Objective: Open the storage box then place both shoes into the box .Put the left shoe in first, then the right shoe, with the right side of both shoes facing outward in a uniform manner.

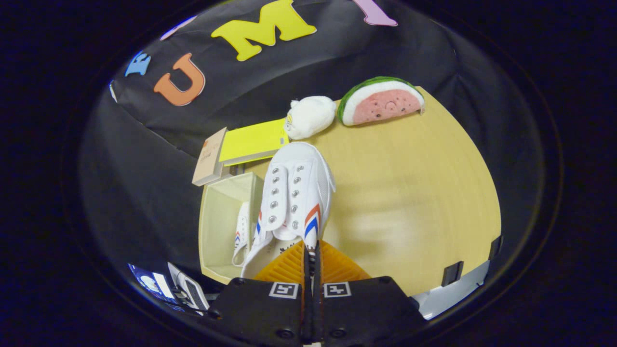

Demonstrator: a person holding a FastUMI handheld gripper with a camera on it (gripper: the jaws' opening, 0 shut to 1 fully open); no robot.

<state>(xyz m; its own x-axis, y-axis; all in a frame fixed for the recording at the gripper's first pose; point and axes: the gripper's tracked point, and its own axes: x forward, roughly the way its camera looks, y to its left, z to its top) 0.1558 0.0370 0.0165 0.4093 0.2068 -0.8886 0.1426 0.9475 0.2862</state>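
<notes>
Hand-held gripper clamped narrow on heel collar of white shoe, toe pointing fwd, held above desk beside open storage box. Second shoe already inside box, lying along its wall. Beyond: yellow book, white plush, watermelon plush.

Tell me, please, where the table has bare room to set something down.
Free: the broad tabletop between the held shoe and watermelon plush. Crowded: around the open box, yellow book and white plush.
</notes>
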